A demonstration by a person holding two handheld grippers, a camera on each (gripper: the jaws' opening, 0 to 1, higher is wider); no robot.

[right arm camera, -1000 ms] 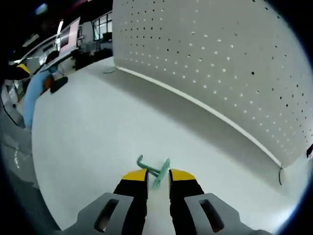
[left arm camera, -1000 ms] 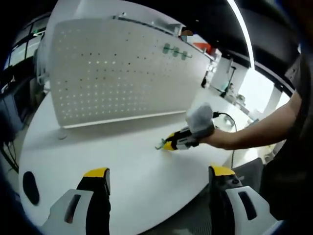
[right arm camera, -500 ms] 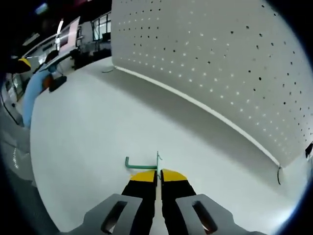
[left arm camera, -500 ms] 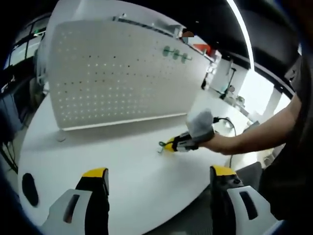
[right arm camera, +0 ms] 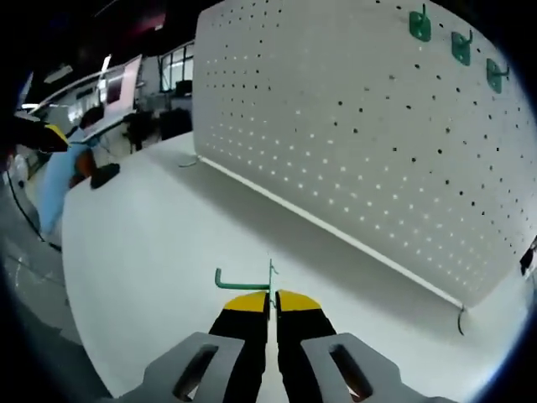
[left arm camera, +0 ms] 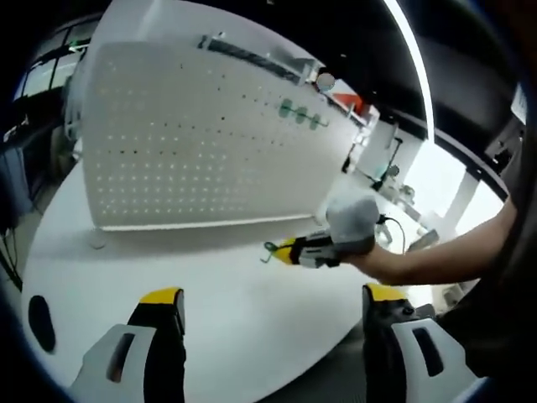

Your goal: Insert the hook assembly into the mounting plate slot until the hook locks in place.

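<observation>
Pinching the green hook [right arm camera: 242,280] between closed yellow tips, the right claw [right arm camera: 274,300] holds it clear above the white surface [right arm camera: 151,243], its bent arm pointing left in the right gripper view. The left claw [left arm camera: 267,302] stands wide and empty, low over the near edge. Beyond stands the perforated mounting plate [right arm camera: 352,126], upright, with three green hooks [right arm camera: 457,46] already seated near its top. The pick-up looks done and the carry is in hand. Next, the hook's back tabs likely need lining up with a free hole, then a push until it locks.
</observation>
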